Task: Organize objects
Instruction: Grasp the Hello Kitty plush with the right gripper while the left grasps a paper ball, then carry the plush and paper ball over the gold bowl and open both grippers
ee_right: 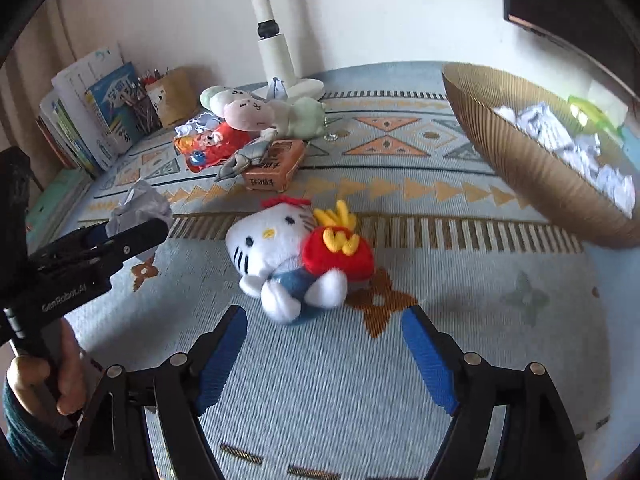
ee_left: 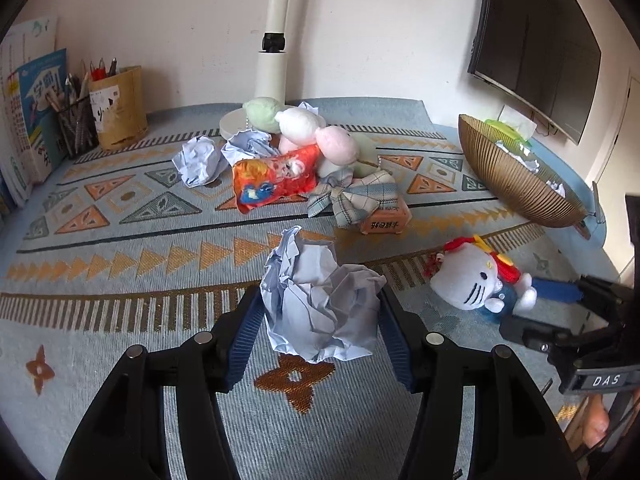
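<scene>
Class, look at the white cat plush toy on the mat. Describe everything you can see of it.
The cat plush is soft and fuzzy: white head, black eyes and whiskers, yellow nose, red bow, blue outfit. It carries a red plush fries pouch with yellow fries. It lies tipped over on the patterned mat, just ahead of the open right gripper, untouched, below the brown bowl.

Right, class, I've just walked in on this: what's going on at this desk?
A person is tidying a cluttered desk with two handheld grippers. The left gripper is shut on a crumpled paper ball. The right gripper is open, just short of a white cat plush. A gold bowl on the right already holds crumpled paper. More paper and toys lie further back.
</scene>
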A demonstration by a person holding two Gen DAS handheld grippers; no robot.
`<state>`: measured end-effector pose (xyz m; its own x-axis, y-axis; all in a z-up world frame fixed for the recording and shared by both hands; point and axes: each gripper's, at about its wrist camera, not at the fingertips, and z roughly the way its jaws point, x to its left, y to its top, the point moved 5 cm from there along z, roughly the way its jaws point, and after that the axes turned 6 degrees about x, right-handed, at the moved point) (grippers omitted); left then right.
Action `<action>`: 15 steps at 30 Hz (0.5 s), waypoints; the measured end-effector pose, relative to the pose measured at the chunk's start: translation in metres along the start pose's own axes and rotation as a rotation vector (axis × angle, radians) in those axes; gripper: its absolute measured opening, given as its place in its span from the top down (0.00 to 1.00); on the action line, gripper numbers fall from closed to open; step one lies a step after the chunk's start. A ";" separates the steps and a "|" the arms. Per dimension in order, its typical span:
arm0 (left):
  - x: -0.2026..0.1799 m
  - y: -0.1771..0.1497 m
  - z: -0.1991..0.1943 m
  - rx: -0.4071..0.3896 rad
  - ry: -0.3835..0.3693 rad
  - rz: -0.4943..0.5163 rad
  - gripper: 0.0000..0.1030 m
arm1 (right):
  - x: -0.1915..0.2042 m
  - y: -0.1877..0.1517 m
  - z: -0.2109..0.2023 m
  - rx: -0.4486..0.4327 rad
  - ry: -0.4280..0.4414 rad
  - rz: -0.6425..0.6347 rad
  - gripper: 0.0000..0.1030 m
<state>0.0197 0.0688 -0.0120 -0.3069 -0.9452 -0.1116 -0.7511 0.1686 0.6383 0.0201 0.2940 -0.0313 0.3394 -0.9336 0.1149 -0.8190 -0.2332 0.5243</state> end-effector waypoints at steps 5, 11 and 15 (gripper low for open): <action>-0.003 0.000 0.000 -0.001 0.012 0.026 0.47 | 0.009 0.014 0.020 0.029 -0.011 -0.068 0.24; -0.001 0.000 0.000 0.001 0.011 0.024 0.47 | 0.014 0.014 0.019 -0.016 0.014 -0.071 0.50; -0.002 0.000 -0.002 -0.014 0.012 0.028 0.47 | 0.012 0.011 0.013 -0.038 0.024 -0.040 0.68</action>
<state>0.0218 0.0705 -0.0100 -0.3206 -0.9435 -0.0838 -0.7341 0.1915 0.6515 0.0088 0.2766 -0.0354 0.3830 -0.9168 0.1129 -0.7867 -0.2596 0.5601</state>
